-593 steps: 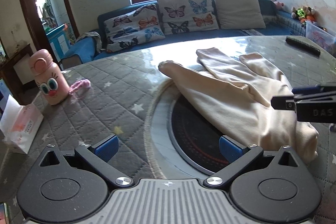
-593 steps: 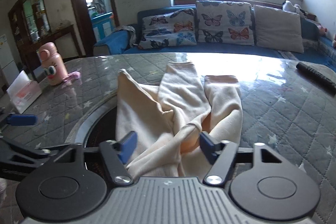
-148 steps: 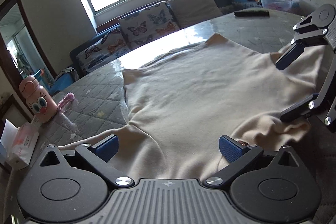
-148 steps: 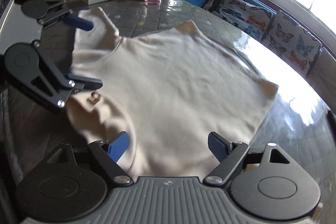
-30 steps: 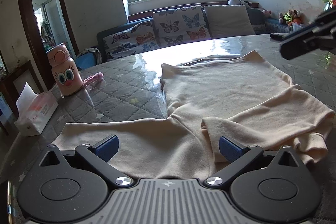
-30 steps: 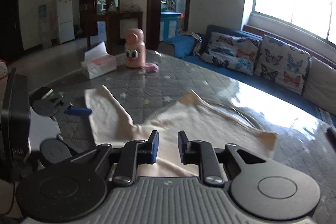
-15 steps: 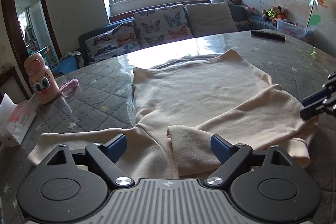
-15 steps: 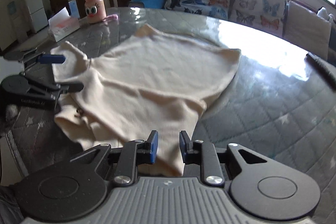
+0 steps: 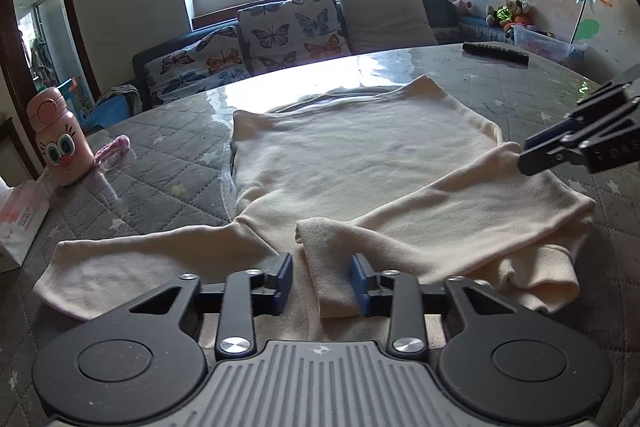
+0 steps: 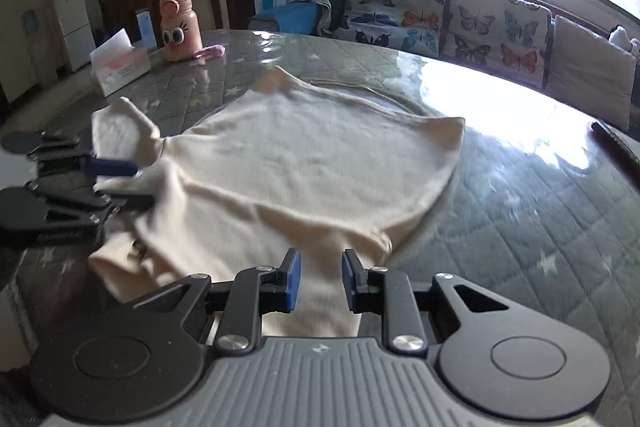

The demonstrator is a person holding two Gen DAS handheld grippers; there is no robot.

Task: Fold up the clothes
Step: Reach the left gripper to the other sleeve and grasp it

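the cream long-sleeved knit top (image 9: 360, 155) lies spread on the grey quilted table (image 9: 160, 187), one sleeve folded across its body, the other lying out sideways, so folding looks partway; left gripper (image 9: 321, 279) and right gripper (image 10: 318, 281) both narrowly parted, gripping nothing.

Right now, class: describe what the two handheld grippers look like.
Both the left gripper and right gripper are matte black, with linkage arms, silver pivot screws, blue finger pads, round discs either side and a grey ribbed centre plate. No hand shows.
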